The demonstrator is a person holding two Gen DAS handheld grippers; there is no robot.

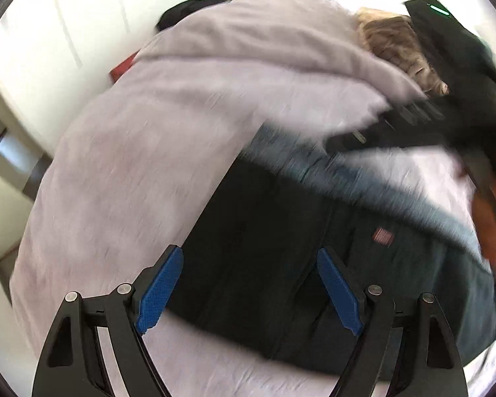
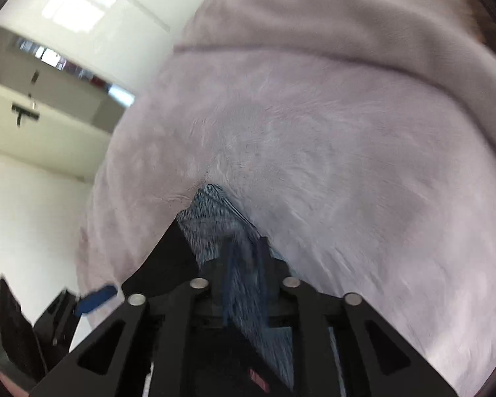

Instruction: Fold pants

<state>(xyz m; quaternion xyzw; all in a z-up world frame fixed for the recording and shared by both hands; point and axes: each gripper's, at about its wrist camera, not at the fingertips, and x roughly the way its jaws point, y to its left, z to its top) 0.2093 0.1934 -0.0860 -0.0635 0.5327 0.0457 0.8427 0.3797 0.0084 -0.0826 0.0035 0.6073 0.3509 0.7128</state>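
Note:
Dark denim pants [image 1: 264,225] with a small red label [image 1: 383,235] lie across a pale lilac blanket [image 1: 148,149]. My left gripper [image 1: 249,284] hovers over the pants with its blue pads [image 1: 162,291] wide apart and nothing between them. In the right wrist view my right gripper [image 2: 246,244] is shut on a fold of the pants [image 2: 211,218], which sticks out past the fingers over the blanket [image 2: 347,165]. From the left wrist view the right gripper [image 1: 353,137] shows blurred at the pants' far edge, with a hand [image 1: 489,225] behind it.
A brown furry item [image 1: 396,43] and a black item [image 1: 188,10] lie at the blanket's far side. Something red [image 1: 122,69] sits off the left edge. White walls and cabinets [image 2: 49,125] stand to the left. The left gripper [image 2: 96,297] shows at lower left.

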